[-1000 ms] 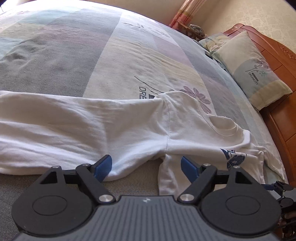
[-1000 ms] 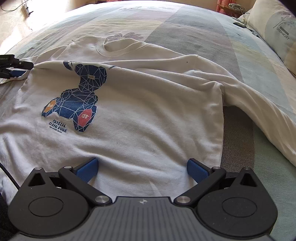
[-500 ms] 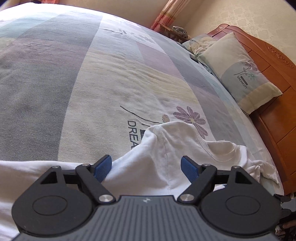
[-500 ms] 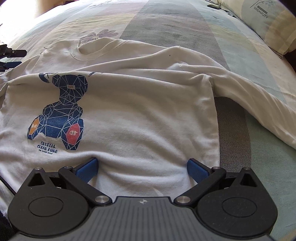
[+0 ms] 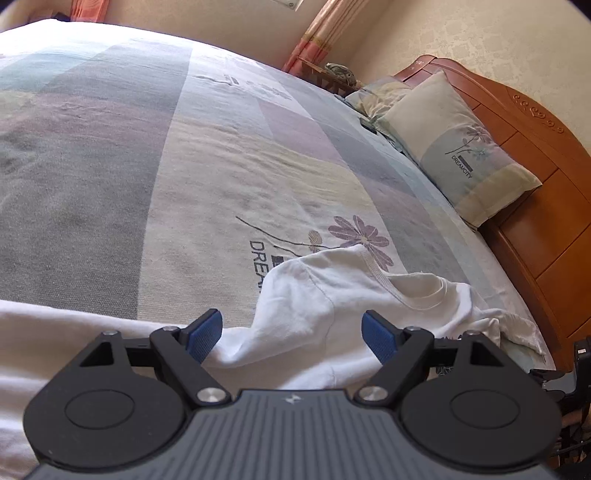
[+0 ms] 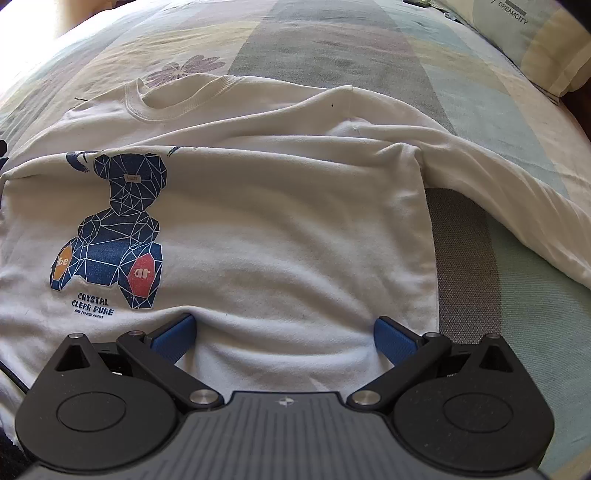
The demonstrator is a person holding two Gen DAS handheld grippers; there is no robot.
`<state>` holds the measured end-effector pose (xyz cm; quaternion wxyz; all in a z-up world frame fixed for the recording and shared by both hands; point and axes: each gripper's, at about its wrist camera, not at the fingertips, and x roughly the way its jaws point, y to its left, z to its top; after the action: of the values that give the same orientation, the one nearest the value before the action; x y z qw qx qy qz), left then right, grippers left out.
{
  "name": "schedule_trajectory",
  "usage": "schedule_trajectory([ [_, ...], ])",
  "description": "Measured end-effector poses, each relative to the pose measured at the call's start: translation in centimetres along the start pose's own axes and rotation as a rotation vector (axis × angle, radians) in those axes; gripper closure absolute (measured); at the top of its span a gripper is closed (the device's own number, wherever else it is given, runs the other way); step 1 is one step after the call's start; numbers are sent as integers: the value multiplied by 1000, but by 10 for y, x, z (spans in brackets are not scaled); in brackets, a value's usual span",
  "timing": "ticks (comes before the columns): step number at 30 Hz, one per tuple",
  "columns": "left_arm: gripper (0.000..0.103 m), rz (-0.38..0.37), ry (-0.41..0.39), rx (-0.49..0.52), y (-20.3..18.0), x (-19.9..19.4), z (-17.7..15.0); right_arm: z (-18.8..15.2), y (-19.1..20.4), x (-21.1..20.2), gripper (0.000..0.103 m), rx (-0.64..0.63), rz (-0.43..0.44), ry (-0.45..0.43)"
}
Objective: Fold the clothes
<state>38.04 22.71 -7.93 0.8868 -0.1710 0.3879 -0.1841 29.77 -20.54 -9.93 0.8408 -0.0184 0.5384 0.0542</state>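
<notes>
We are in a home bedroom: a wide bed (image 5: pixel 221 155) under a pastel patchwork sheet printed with flowers, pillows (image 5: pixel 458 147) against a carved wooden headboard (image 5: pixel 535 122), wallpapered walls (image 5: pixel 498 33) and a pink curtain (image 5: pixel 314 40) in the corner.

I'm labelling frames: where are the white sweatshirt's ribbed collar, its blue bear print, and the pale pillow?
ribbed collar (image 6: pixel 177 107): right wrist view, front rim.
blue bear print (image 6: pixel 122 236): right wrist view, body.
pale pillow (image 5: pixel 454 147): left wrist view, middle.

Sweatshirt (image 6: pixel 258 229) print: "be", "ar", "CRYSTAL CLEAR PURE". Pillow (image 5: pixel 461 147): "DREAMCITY". Bedspread (image 5: pixel 221 166): "DREA", rest covered.
</notes>
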Motion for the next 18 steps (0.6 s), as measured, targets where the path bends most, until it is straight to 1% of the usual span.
schedule_trajectory([
  [3, 21, 23, -28, 24, 9, -3, 17, 0, 0, 1, 0, 0, 1, -1],
  [6, 21, 11, -25, 0, 18, 6, 32, -1, 0, 1, 0, 0, 3, -7],
  [7, 21, -14, -15, -21, 20, 11, 34, -1, 0, 0, 0, 0, 3, -8],
  [9, 21, -97, 18, -62, 21, 23, 36, -1, 0, 0, 0, 0, 1, -10],
  [11, 21, -125, 49, -60, 15, 37, 34, -1, 0, 0, 0, 1, 1, -13],
  [13, 21, -113, 57, -33, 9, 48, 34, -1, 0, 0, 0, 3, 1, -16],
  [14, 21, -124, 62, -49, 10, 54, 35, -1, 0, 0, 0, 3, 1, -16],
  [16, 21, -172, 70, -108, 14, 64, 38, -1, 0, 0, 0, 3, 1, -14],
  [18, 21, -210, 78, -124, 12, 74, 41, -1, 0, 0, 0, 2, 2, -11],
])
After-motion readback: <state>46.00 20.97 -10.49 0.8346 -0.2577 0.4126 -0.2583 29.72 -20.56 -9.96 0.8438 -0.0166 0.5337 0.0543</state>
